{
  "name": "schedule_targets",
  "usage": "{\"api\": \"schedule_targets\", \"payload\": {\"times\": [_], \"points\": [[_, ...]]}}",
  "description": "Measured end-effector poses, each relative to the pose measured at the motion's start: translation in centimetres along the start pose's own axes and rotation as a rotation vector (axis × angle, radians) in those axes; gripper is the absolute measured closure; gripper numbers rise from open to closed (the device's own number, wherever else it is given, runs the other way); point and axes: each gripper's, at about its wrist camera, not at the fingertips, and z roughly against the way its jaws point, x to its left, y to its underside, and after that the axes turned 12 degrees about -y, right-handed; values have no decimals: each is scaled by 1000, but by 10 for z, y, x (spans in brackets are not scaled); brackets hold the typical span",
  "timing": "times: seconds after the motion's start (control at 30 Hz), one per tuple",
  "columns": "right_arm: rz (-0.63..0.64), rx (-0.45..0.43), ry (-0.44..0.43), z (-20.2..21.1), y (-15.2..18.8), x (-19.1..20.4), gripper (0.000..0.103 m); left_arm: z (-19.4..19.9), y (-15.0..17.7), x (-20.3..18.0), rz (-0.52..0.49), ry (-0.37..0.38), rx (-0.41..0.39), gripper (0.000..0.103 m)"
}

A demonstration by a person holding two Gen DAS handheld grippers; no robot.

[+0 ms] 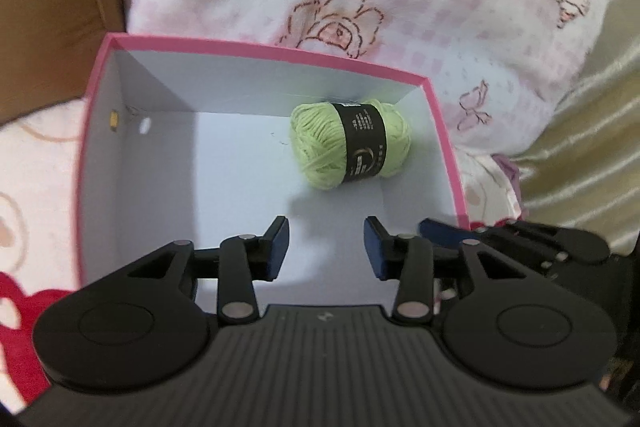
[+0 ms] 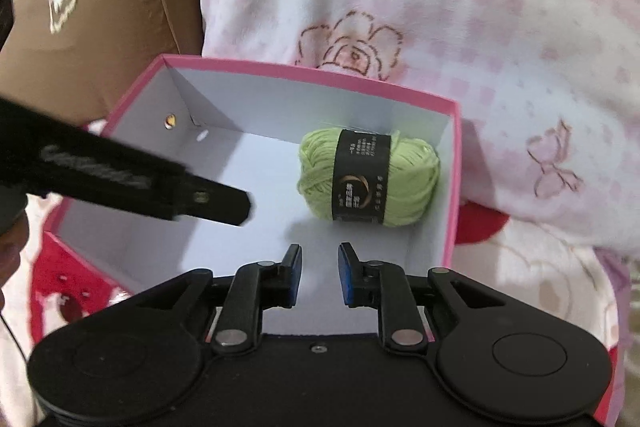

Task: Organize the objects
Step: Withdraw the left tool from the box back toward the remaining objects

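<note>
One yarn ball (image 1: 352,143) in pink box (image 1: 256,47).
Ahead-right of both empty tools: left tool (image 1: 326,247) parted, right tool (image 2: 320,277) narrow, nearer.

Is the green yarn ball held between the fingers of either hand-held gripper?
No. The green yarn ball lies free on the floor of the pink box, clear of the empty right hand-held gripper.

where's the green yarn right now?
In both wrist views the green yarn lies inside the pink box, at its far right corner, with nothing gripping it.
</note>
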Motion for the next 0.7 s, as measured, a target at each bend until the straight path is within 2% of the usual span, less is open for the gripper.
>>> {"api": "schedule_targets", "payload": {"times": [0.07,0.2,0.27,0.33,0.43,0.57,0.7], "points": [[-1,-20,-11,31,29,-3,76,15,5,2,-23,-7,3,62],[19,-57,-21,49,37,7,67,44,14,6,-45,-2,-11,59],[26,-75,-33,62,42,15,57,57,20,7,-52,-5,-28,56],[31,-85,-15,69,46,21,51,67,25,8,-62,-10,-27,54],[39,-89,-33,80,51,30,47,84,35,9,-71,-12,-34,52],[49,-112,-54,97,59,42,41,102,46,7,-85,-13,-34,39],[54,-135,-70,112,66,47,37,116,53,3,-129,-30,-27,34]]}}
